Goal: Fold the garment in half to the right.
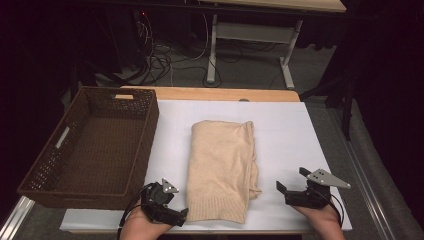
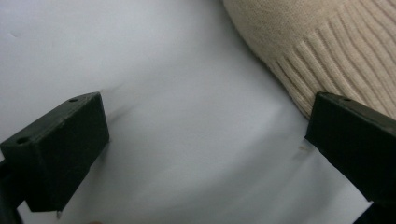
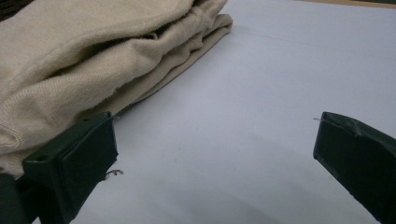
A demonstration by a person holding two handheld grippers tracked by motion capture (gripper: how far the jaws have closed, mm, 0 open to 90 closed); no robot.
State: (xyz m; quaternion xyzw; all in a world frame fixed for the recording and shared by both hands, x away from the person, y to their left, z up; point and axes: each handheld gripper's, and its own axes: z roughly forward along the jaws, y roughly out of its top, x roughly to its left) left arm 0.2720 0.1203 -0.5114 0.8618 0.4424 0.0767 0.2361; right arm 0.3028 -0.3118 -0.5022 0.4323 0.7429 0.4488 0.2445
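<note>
Folded beige sweater [image 1: 223, 167] flat on table [image 1: 290, 140]; left gripper [image 1: 172, 212], right gripper [image 1: 292, 187] both spread, empty. Best: pinch near corners together, lift level toward basket [image 1: 75, 192].

Two handheld black grippers, one per hand, no sleeves in frame.

Left gripper [image 1: 181, 214]: chunky black body, small grey three-cornered plate on top with dark dots, black cable looping off its left side. Right gripper [image 1: 290, 182]: same black build, larger grey three-cornered plate with a row of small holes, thin black cable trailing by the wrist. Jaws in both gripper views are blocky matte-black pads with bevelled edges; one round screw hole near each tip, a second further back on the left-hand jaw in each view. Left hand [image 1: 145, 229] and right hand [image 1: 322, 221] bare, forearms uncovered.
</note>
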